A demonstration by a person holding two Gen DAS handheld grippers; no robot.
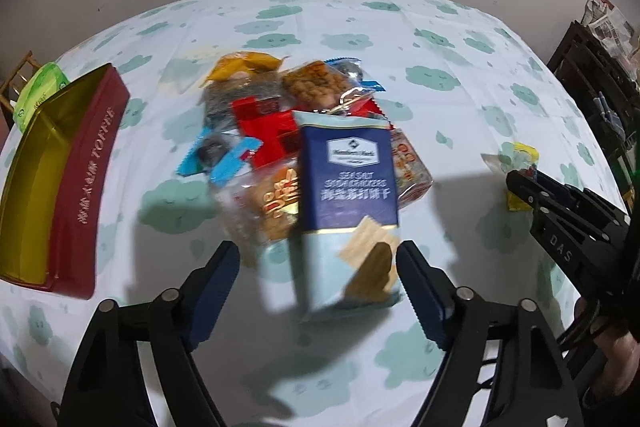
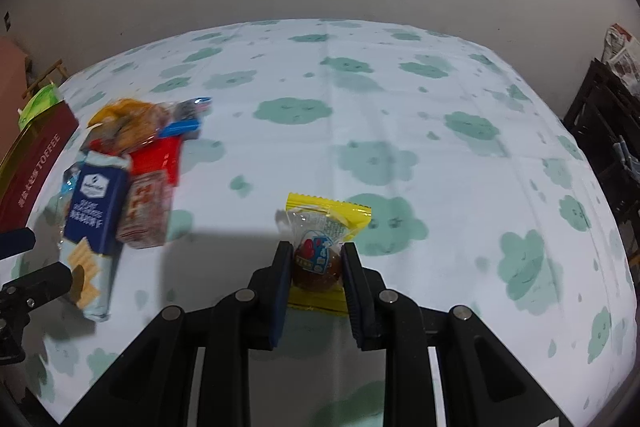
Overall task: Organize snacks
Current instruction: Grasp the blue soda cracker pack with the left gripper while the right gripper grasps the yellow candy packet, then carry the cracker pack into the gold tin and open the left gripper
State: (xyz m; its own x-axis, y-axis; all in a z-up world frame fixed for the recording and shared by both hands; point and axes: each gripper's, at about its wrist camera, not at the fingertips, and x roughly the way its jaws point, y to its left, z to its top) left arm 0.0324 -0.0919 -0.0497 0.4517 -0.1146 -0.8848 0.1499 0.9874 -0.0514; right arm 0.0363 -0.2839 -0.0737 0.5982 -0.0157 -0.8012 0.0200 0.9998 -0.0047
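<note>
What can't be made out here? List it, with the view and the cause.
- Toffee tin, left wrist view: its inside is cut off by the frame edge.
- Snack pile, both views: the lower packets are blurred and overlapped.
- Yellow packet, right wrist view: its near end is hidden between the fingers.

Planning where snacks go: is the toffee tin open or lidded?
Open: the toffee tin has no lid on, and its gold interior shows.

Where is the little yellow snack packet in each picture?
Left wrist view: yellow packet at the far right, mostly hidden behind the right gripper.
Right wrist view: yellow packet low in the middle, pinched between the right gripper's fingers.
Shared landmark: the blue cracker pack, left of the packet in both.
</note>
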